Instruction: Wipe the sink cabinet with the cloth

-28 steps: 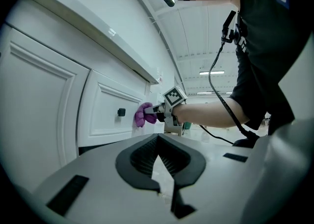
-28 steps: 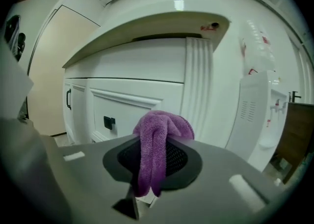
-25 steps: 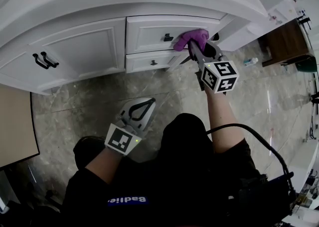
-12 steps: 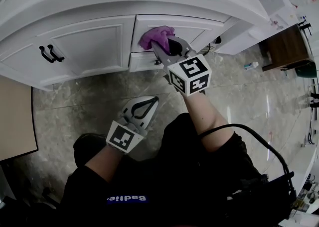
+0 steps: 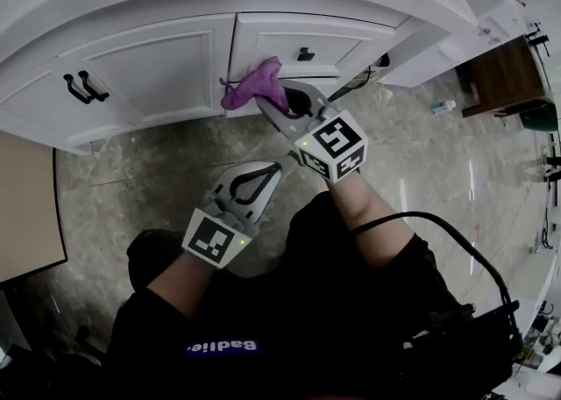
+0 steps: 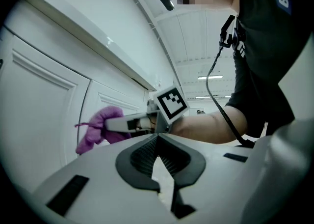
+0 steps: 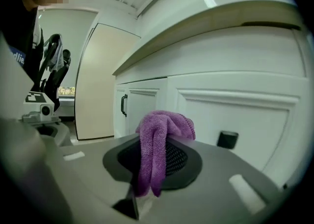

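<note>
The white sink cabinet [image 5: 149, 74] curves across the top of the head view. A purple cloth [image 5: 254, 84] is pressed at the seam between the door and the drawers, below the upper drawer [image 5: 351, 39]. My right gripper [image 5: 270, 102] is shut on the cloth [image 7: 159, 139], which drapes over its jaws before a drawer front [image 7: 235, 115]. My left gripper [image 5: 254, 181] hangs lower, near the person's lap, with its jaws closed and nothing between them. In its own view the left gripper [image 6: 158, 154] looks up at the cloth [image 6: 95, 129] and the right gripper's marker cube [image 6: 170, 102].
A black knob [image 5: 305, 54] sits on the upper drawer and two black handles [image 5: 83, 87] on the left doors. A tan panel [image 5: 26, 214] stands at the left edge. Dark wooden furniture [image 5: 504, 74] and a small bottle [image 5: 441, 107] are on the floor at right.
The right gripper has carried the cloth leftward and down across the drawer fronts, from the knob to the door seam. The left gripper has barely moved.
</note>
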Demonstrator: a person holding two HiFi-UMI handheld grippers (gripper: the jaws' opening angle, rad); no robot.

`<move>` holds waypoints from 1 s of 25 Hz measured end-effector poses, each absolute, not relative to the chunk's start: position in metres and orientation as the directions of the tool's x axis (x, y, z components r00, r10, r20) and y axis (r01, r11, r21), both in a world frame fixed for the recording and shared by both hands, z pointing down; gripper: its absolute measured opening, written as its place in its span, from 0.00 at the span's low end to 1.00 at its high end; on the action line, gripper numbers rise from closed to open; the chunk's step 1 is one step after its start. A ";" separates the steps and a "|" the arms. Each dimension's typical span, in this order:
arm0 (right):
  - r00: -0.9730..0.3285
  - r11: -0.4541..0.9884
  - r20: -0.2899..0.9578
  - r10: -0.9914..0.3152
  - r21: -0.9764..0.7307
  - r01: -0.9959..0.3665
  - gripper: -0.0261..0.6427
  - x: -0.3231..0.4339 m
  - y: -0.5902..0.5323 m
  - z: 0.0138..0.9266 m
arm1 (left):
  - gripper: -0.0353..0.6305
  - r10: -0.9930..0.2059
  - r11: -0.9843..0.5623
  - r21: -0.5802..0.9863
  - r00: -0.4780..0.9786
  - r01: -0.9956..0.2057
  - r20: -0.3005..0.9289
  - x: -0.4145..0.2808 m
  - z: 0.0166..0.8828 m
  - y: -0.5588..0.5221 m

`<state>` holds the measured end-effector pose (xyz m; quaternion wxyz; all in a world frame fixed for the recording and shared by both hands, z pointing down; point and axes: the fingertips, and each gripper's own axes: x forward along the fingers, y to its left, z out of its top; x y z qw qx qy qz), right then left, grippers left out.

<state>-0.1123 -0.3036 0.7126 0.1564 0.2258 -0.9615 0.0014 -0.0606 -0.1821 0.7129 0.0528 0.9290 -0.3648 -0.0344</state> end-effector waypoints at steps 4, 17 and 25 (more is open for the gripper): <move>-0.767 0.810 0.340 -0.544 -0.028 -0.586 0.13 -0.026 -0.325 0.752 | 0.06 -0.690 -0.719 0.125 0.723 -0.683 -0.018 -0.064 0.716 -0.184; -0.478 0.550 0.483 -0.734 0.008 -0.835 0.13 0.097 -0.418 0.800 | 0.06 -0.677 -0.730 0.117 0.736 -0.673 0.009 -0.055 0.726 -0.183; -0.590 0.660 0.459 -0.664 -0.012 -0.751 0.13 0.014 -0.399 0.795 | 0.06 -0.681 -0.726 0.122 0.733 -0.676 0.007 -0.060 0.727 -0.180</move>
